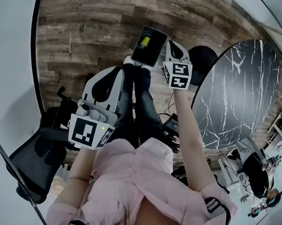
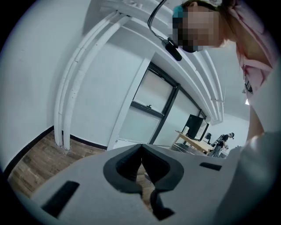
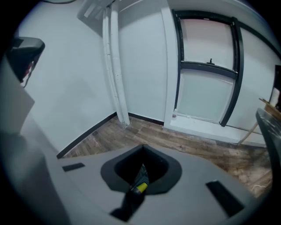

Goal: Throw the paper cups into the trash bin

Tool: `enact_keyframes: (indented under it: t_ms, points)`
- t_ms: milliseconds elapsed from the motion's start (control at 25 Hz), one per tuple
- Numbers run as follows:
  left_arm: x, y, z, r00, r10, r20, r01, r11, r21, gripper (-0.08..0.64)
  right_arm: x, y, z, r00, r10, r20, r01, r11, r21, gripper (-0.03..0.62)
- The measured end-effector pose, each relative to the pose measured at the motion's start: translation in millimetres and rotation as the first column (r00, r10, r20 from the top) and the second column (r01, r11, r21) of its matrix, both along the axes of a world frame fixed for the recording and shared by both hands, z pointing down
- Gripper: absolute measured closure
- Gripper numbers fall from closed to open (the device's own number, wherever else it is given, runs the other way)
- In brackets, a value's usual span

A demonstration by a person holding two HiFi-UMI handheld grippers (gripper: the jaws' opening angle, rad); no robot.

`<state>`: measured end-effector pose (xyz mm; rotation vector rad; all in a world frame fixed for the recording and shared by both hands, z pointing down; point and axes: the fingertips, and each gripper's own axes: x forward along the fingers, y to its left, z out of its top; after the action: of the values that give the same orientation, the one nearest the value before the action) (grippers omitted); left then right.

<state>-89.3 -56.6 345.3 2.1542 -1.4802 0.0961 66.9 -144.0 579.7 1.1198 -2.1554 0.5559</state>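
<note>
No paper cup shows outside the bin. The black trash bin [image 1: 154,50] stands on the wooden floor just beyond the person's feet, with a yellow item [image 1: 145,41] lying inside it. My right gripper [image 1: 175,44] hovers just right of the bin, jaws shut and empty. In the right gripper view the jaws [image 3: 142,148] meet at their tips, and the bin with the yellow item [image 3: 140,188] shows through the gap below them. My left gripper [image 1: 117,70] is held lower left, over the person's leg, shut and empty; its jaws [image 2: 141,146] point out at a white wall.
A round black marble table [image 1: 238,92] stands to the right. A black mesh chair [image 1: 34,160] sits at lower left. White walls curve along the left side. Desks with equipment [image 1: 260,166] are at lower right. A window and door frame [image 3: 206,66] face the right gripper.
</note>
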Motion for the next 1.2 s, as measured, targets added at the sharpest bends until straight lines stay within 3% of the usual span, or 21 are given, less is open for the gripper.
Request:
enact_keyframes:
  t_ms: [720,1200]
  points:
    - [13.6,23.6,-80.8,0.998,0.038,-0.054,-0.032,0.995,0.095,0.545,37.0,16.0,-120.2,0.995,0.033,0.092,-0.046,0.990,0.134,0.564]
    - [29.1,26.7,-115.1,0.993,0.094,-0.071,-0.081,0.984,0.161,0.545,82.4,21.4,-187.4,0.986,0.116,0.121,-0.143,0.958,0.249,0.565]
